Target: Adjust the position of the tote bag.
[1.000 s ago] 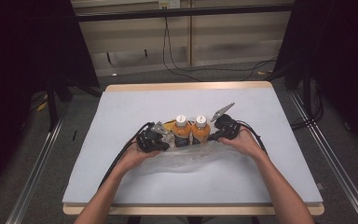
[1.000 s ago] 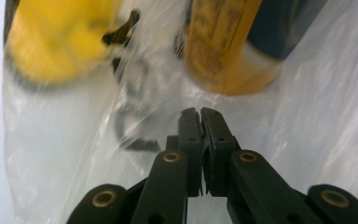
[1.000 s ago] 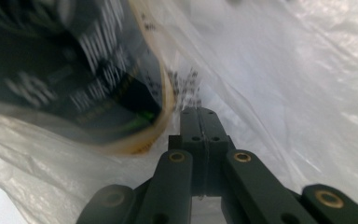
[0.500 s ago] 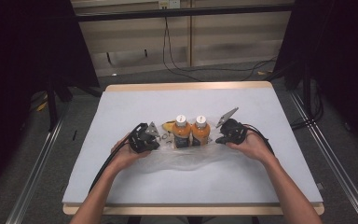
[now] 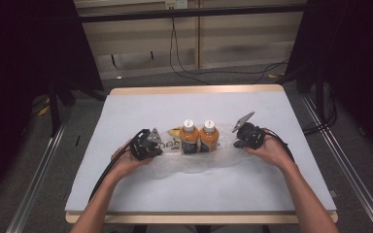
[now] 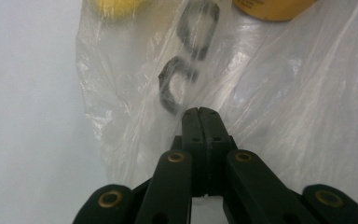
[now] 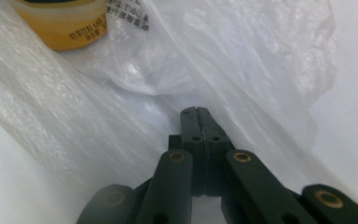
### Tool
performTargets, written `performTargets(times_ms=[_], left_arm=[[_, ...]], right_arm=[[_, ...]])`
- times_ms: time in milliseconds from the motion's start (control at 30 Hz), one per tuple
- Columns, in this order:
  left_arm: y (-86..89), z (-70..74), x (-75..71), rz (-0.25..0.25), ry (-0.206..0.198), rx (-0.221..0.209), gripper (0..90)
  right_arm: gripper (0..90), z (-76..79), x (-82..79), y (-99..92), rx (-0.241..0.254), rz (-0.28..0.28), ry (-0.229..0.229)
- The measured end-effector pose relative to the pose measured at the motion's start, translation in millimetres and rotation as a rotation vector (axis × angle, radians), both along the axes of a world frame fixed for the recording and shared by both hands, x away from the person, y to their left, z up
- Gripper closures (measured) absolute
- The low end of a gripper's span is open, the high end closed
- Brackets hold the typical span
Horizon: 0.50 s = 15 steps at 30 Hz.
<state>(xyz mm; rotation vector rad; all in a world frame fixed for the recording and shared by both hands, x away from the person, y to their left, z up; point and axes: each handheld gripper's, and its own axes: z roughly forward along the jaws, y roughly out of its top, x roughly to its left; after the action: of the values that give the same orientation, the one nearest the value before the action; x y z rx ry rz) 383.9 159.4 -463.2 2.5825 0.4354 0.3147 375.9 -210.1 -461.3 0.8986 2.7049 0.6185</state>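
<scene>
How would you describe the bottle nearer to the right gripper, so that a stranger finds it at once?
Look at the pale table, then at the clear plastic bag lying in its middle between the two hands. Two orange bottles stand side by side there. The right bottle is next to the right gripper; the left bottle has a yellow thing beside it.

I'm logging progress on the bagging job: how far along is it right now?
Done: two orange bottles stand inside the clear plastic bag. In hand: the left gripper and right gripper each pinch the bag's film with shut jaws, at opposite sides. Left: probably lifting or closing the bag, which lies slack on the table.
</scene>
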Motion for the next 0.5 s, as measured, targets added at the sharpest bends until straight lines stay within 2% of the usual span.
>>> performTargets(times_ms=[133, 167, 200, 267, 367, 433, 500], left_arm=[[4.1, 2.1, -0.5, -0.009, 0.002, 0.03, 90.0], [6.2, 1.9, -1.2, 0.008, -0.042, 0.08, 90.0], [10.6, 1.8, -0.2, 0.032, -0.067, 0.118, 90.0], [24.8, 1.4, 4.4, 0.063, -0.001, 0.033, 90.0], [35.1, 0.2, 7.6, 0.081, 0.012, 0.001, 90.0], [36.0, -0.3, 7.4, 0.067, 0.005, 0.0, 90.0], [37.9, 0.2, 8.6, 0.064, 0.016, 0.0, 90.0]], right_arm=[[90.0, 0.8, 0.3, -4.5, -0.018, 0.004, -0.002], [90.0, 0.4, 0.6, -4.8, -0.01, 0.006, -0.005], [90.0, 0.3, 0.7, -4.8, -0.009, 0.006, -0.005], [90.0, 0.5, 0.9, -4.0, -0.005, -0.003, 0.003], [90.0, -0.1, 2.3, -4.7, 0.007, 0.002, -0.001], [90.0, -0.1, 2.2, -4.9, 0.008, 0.001, 0.0], [90.0, 0.1, 1.9, -5.6, 0.005, 0.006, 0.003]])
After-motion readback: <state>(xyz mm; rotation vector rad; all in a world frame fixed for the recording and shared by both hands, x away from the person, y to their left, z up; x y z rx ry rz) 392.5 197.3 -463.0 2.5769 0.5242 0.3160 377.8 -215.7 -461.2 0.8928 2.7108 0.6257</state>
